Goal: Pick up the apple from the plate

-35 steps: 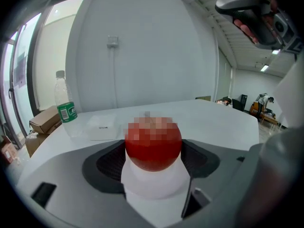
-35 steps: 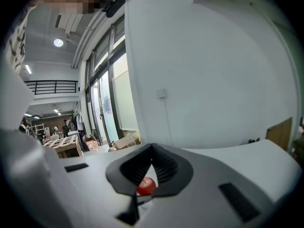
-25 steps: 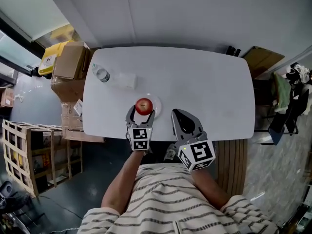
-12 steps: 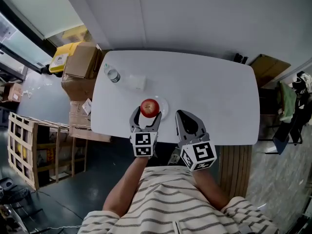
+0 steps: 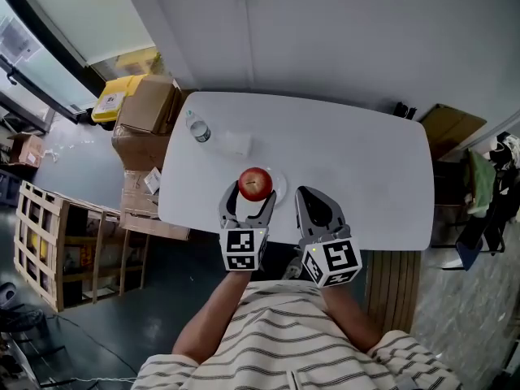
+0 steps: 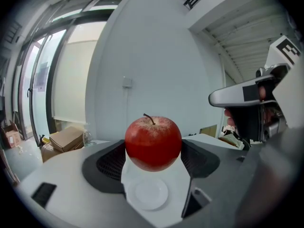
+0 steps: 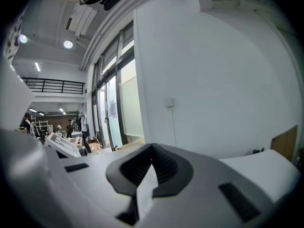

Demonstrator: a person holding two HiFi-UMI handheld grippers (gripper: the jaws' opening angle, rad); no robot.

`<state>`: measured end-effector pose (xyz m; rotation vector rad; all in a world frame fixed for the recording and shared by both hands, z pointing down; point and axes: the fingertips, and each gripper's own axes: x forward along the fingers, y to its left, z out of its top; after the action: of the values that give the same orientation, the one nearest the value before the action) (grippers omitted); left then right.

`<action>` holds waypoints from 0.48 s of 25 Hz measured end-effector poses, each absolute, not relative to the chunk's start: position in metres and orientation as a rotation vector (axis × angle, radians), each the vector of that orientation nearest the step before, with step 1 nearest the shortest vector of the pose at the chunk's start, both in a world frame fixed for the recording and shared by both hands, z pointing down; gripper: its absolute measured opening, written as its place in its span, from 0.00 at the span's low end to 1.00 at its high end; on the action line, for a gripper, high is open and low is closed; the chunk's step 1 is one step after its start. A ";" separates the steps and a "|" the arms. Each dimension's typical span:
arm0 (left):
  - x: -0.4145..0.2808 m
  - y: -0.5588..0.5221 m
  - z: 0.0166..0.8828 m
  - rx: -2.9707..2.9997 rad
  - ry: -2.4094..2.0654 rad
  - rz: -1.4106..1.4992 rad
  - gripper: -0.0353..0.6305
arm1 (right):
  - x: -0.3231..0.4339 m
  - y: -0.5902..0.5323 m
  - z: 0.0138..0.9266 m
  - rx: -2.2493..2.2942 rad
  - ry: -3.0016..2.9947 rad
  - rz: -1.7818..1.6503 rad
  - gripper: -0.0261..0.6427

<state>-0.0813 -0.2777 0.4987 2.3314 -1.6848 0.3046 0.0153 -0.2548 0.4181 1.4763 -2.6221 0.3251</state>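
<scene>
One apple (image 6: 153,143) pinched in left tool (image 5: 249,192), apparently clear above plate (image 6: 148,194), right tool (image 5: 306,192) pressed together by table (image 5: 357,153) near edge

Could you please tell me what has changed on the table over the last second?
The left gripper, shut on the apple, has raised it off the plate, which now lies bare on the table beneath it. The right gripper stayed shut and empty near the table's front edge, and the bottle has not moved.
</scene>
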 end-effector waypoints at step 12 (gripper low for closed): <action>-0.087 -0.268 0.437 2.388 -1.759 0.203 0.61 | 0.001 -0.249 0.397 1.459 -2.661 0.262 0.05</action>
<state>-0.0867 -0.2684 0.4367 2.3883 -1.7587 0.2029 0.0015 -0.2487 0.3970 1.4592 -2.6612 0.2617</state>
